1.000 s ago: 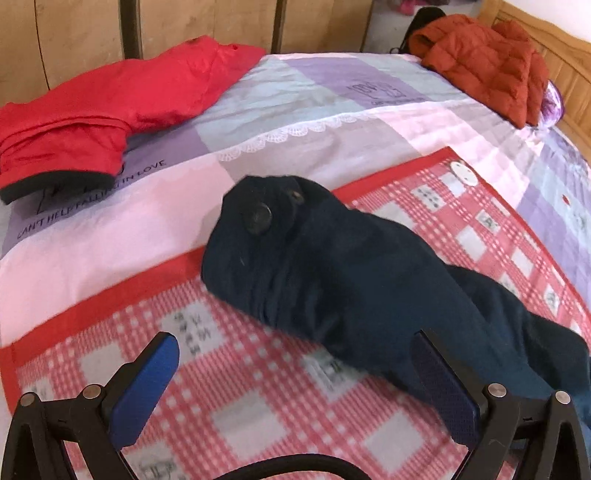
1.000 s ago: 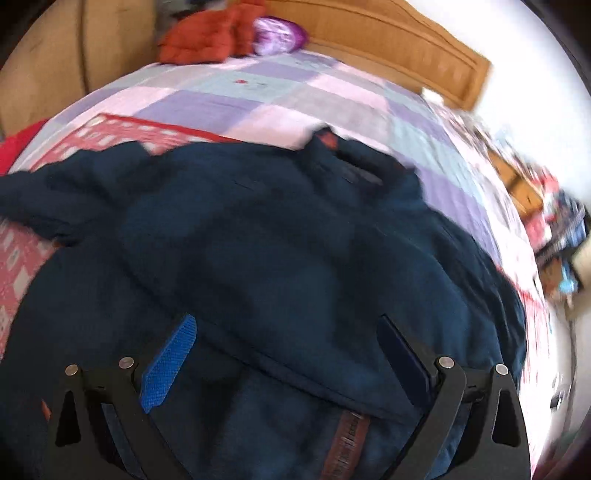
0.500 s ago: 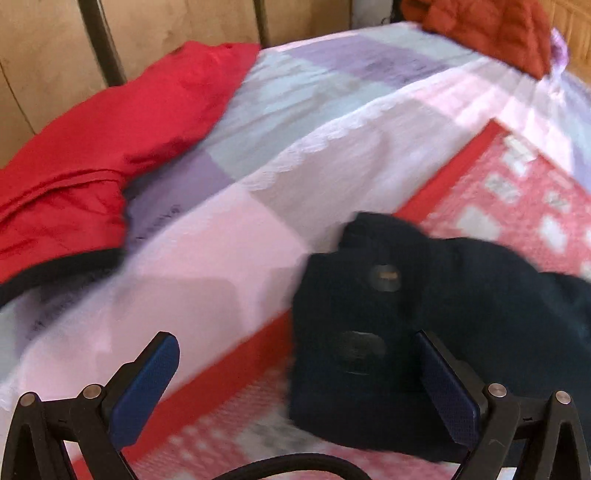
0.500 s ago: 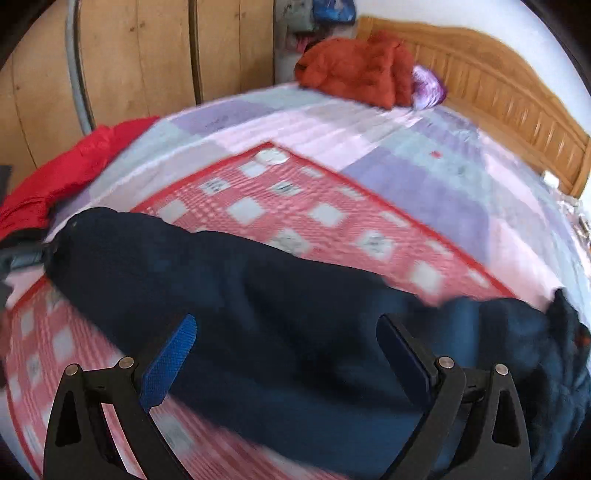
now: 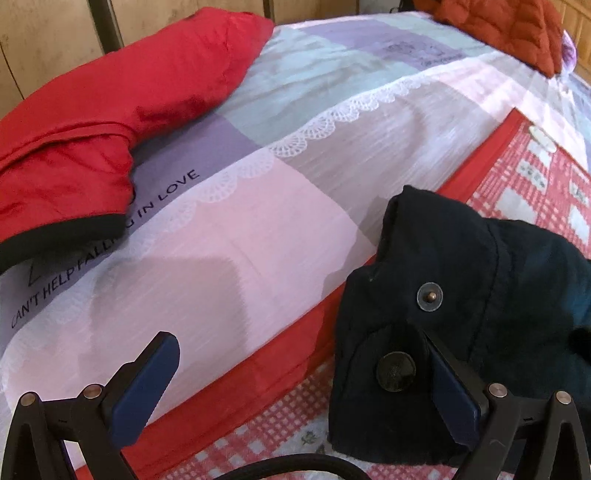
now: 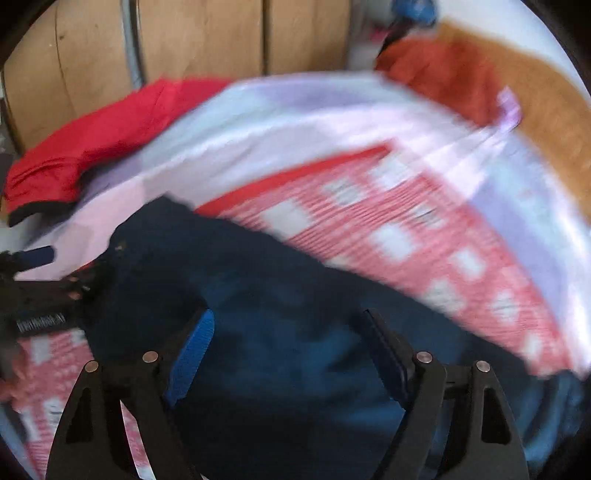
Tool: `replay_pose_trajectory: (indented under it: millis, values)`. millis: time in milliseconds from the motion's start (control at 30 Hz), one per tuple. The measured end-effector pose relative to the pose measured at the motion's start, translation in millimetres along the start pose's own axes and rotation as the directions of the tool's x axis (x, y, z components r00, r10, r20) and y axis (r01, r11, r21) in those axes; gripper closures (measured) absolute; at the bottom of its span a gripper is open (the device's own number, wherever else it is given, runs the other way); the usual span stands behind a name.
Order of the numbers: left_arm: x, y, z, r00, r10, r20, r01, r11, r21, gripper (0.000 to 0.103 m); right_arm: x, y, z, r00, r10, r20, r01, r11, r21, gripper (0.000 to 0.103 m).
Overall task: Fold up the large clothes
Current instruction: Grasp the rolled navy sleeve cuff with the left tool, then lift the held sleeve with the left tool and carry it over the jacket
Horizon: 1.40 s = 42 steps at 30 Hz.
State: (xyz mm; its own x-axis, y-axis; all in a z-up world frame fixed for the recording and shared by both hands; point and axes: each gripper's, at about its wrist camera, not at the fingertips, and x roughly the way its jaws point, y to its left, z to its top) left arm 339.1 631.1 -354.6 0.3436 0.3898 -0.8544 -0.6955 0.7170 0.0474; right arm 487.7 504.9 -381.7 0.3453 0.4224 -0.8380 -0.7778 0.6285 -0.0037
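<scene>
Sleeve cuff [image 5: 402,347] of the navy jacket [image 6: 280,332], with 2 snaps, now lies at lower right of the left wrist view; 1 second ago it sat mid-frame, farther from the fingers. The left gripper [image 5: 306,380] has closed in on it, jaws wide apart, right pad just beside the cuff, nothing clamped. In the blurred right wrist view the right gripper [image 6: 288,354] has swung from the jacket's body to the sleeve, jaws closing over navy cloth without a visible pinch. Judged step: both tools are converging on the sleeve to fold it inward; folding has scarcely begun. The cuff overlaps the red border of the checked mat [image 5: 546,184]. Bare patchwork bedspread [image 5: 258,221] fills centre frame. The red jacket [image 5: 110,110] at upper left and the rust quilted jacket [image 5: 517,26] at upper right lie well apart.
</scene>
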Motion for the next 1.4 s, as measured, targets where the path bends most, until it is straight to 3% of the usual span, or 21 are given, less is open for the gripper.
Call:
replay_pose_trajectory:
  millis: [100,200,267,333,367,467,533,667,700,733,767,833,967,1033,1167,1233,1300,1400]
  values:
    - [3,-5,0,1.000,0.015,-0.003,-0.015,1.000,0.023,0.000,12,-25,-6,1.000,0.022,-0.015,-0.021,0.999,0.041,0.018]
    - [6,-5,-1,1.000,0.017,0.001,-0.017,0.999,0.032,0.000,7,-81,-30,0.997,-0.072,-0.040,0.076,0.992,0.097,0.018]
    - [6,-5,-2,1.000,0.019,0.001,-0.019,0.999,0.031,0.000,1,-116,-45,0.995,-0.089,-0.039,0.093,0.986,0.137,0.018]
    - [7,-7,-2,1.000,0.028,0.004,-0.028,0.999,0.036,0.000,-14,-149,-62,0.985,-0.167,-0.044,0.172,0.974,0.150,0.018]
    - [8,-8,-2,1.000,0.029,0.004,-0.029,0.999,0.037,0.000,-21,-165,-70,0.986,-0.157,-0.045,0.163,0.971,0.173,0.018]
    - [11,-11,-1,0.999,0.040,-0.005,-0.040,0.999,0.037,0.000,-41,-189,-85,0.976,-0.215,-0.043,0.219,0.955,0.200,0.018]
    - [12,-12,-1,0.999,0.042,-0.012,-0.041,0.999,0.035,0.000,-56,-205,-99,0.984,-0.176,-0.034,0.178,0.948,0.263,0.020]
    - [10,-9,1,1.000,0.026,-0.011,-0.026,0.999,0.033,0.000,-99,-210,-122,0.964,-0.265,0.027,0.246,0.924,0.293,0.020]
    - [7,-6,1,1.000,0.015,-0.011,-0.014,1.000,0.015,0.000,-103,-218,-133,0.959,-0.282,0.020,0.260,0.907,0.333,0.018]
    - [4,-6,0,1.000,0.008,-0.009,-0.008,1.000,0.008,0.000,-94,-226,-148,0.961,-0.272,-0.042,0.269,0.893,0.361,0.017]
    - [-4,-5,-1,1.000,-0.010,0.004,0.010,1.000,0.000,0.000,-83,-232,-158,0.970,-0.223,-0.101,0.245,0.891,0.382,0.017]
    - [-17,-3,-4,0.998,-0.060,0.027,0.061,0.998,-0.019,0.000,-92,-231,-163,0.970,-0.227,-0.082,0.241,0.882,0.405,0.017]
    - [-47,-1,-16,0.971,-0.230,0.061,0.235,0.969,-0.080,0.000,-106,-218,-163,0.973,-0.227,-0.035,0.220,0.876,0.430,0.017]
    - [-49,-4,-25,0.944,-0.328,0.031,0.329,0.934,-0.138,0.000,-109,-208,-168,0.974,-0.225,-0.035,0.220,0.885,0.410,0.017]
    - [-36,-12,-40,0.916,-0.400,-0.028,0.384,0.894,-0.230,0.000,-113,-200,-177,0.974,-0.221,-0.040,0.219,0.893,0.393,0.017]
    - [-26,-20,-49,0.891,-0.449,-0.065,0.415,0.866,-0.280,0.000,-115,-202,-179,0.976,-0.215,-0.032,0.210,0.890,0.405,0.017]
    - [-17,-30,-52,0.857,-0.511,-0.066,0.463,0.821,-0.335,0.000,-115,-202,-179,0.976,-0.216,-0.030,0.210,0.891,0.401,0.017]
    - [-9,-44,-45,0.838,-0.545,-0.037,0.497,0.790,-0.360,0.000,-117,-198,-180,0.976,-0.216,-0.027,0.210,0.901,0.381,0.017]
